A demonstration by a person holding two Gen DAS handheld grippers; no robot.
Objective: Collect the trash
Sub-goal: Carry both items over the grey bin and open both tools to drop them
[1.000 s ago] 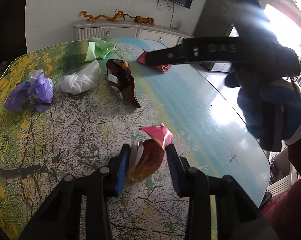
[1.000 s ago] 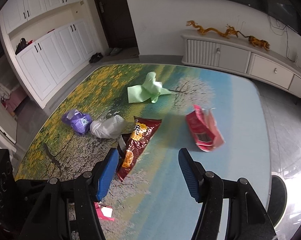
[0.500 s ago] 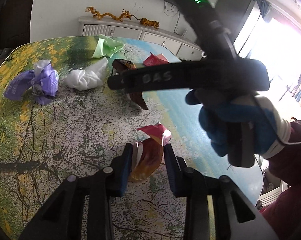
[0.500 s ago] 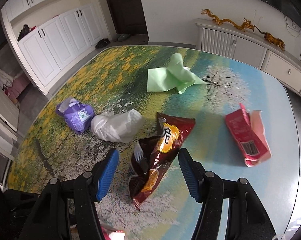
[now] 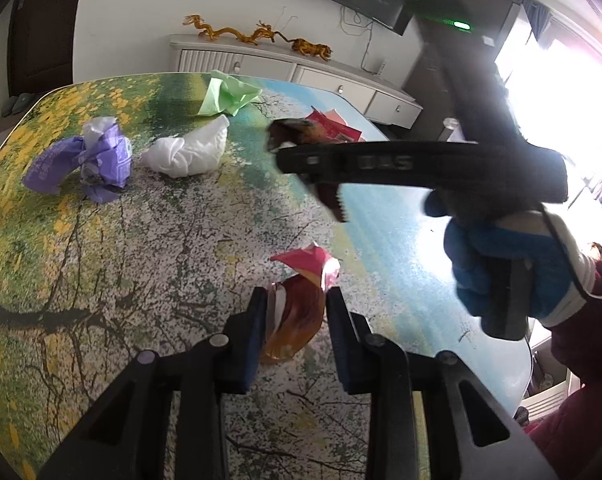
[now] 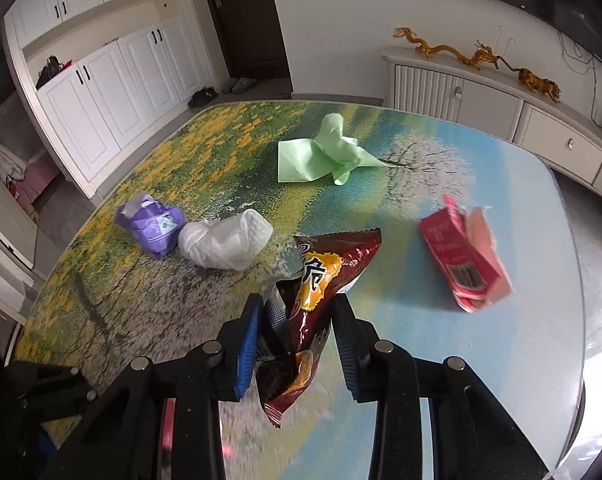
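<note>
left gripper (image 5: 295,312) clamped on orange-red wrapper (image 5: 297,312) | right gripper (image 6: 295,320) jaws just closing, pinching dark red chip bag (image 6: 317,280) | both on printed table (image 6: 441,360)

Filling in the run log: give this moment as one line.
left hand-held gripper: shut on orange wrapper | right hand-held gripper: just closing around chip bag

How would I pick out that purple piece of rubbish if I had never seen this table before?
Start at the table printed with a landscape and go to its yellow-flowered side, nearest the white cupboards. There the purple wrapper lies crumpled, touching a knotted white bag. It is the only purple thing; the green paper lies further towards the sideboard.
</note>
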